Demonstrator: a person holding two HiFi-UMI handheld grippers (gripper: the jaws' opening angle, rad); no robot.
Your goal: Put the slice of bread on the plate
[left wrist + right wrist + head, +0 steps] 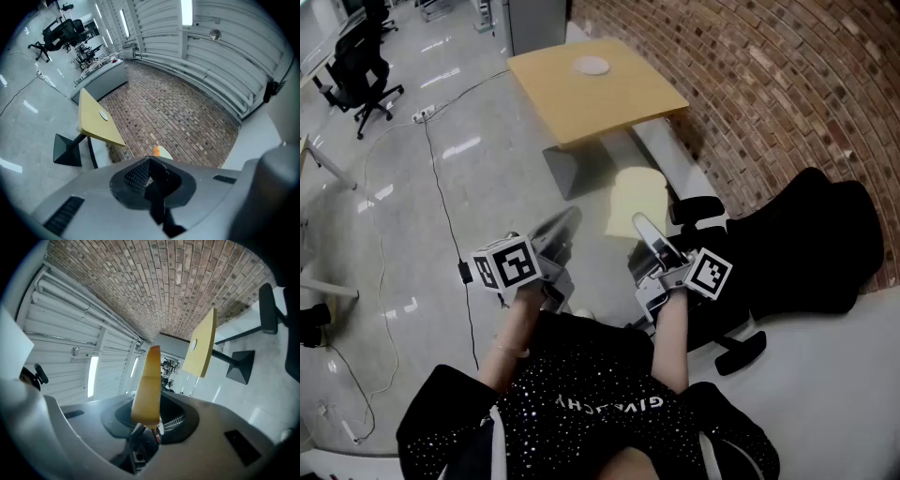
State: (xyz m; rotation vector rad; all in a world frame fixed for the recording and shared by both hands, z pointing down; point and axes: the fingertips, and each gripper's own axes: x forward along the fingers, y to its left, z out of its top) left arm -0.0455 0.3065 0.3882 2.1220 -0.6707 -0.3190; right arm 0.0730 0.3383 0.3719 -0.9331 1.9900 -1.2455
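A pale slice of bread [637, 200] stands on edge in my right gripper [643, 228], which is shut on its lower end. In the right gripper view the bread [147, 385] rises edge-on from between the jaws of that gripper [148, 422]. A small white plate [592, 66] lies on the yellow table [619, 98] some way ahead; it also shows as the plate [193, 344] in the right gripper view. My left gripper [561, 228] is held beside the right one, shut with nothing in it. The left gripper view shows the plate [103, 115] and a corner of the bread [159, 151].
A brick wall [769, 84] runs along the right, with a grey bench [670, 155] at its foot. A black office chair [806, 248] stands close on my right. A cable [441, 202] trails over the glossy floor, and another chair [358, 70] stands at the far left.
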